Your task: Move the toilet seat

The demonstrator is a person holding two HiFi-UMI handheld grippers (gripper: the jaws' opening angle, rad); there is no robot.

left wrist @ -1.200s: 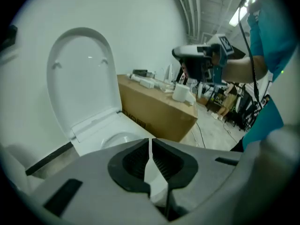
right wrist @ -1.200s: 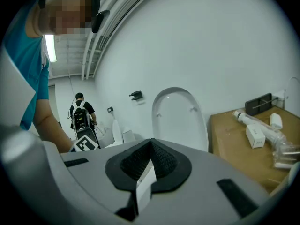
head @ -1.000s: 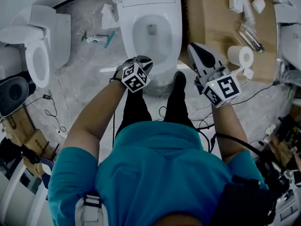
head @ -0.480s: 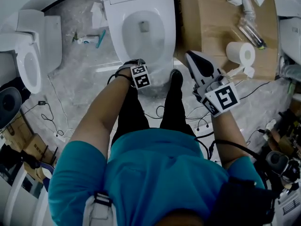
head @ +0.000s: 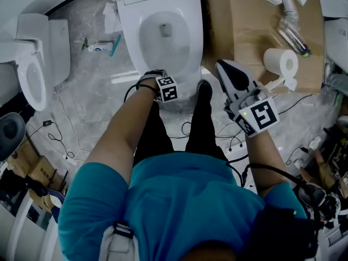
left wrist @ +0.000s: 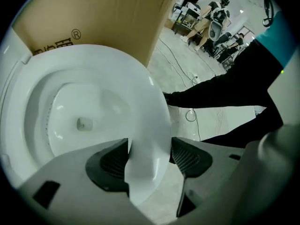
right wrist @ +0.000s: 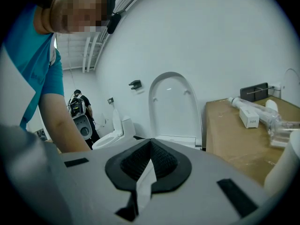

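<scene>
In the head view, the left gripper sits low at the near edge of the seat. A second ago it hung higher, above that same edge. The seat lies flat on the bowl, in the middle of the scene at the far side. The right gripper hangs to the right, in front of the box, roughly where it was before.

In the left gripper view, we find the jaws spread wide. They have just been opening, and the seat's near edge now stands between them. The pads flank that edge without pinching it, so nothing is gripped.

In the right gripper view, the jaws are pressed together with nothing between them. They point toward the lid, which stands upright at the far end.

We judge that the seat is down and this gripper straddles it. Closing on the edge and swinging it up toward the lid looks like the likely next step, though these frames cannot rule out that the seat was just let go.
</scene>
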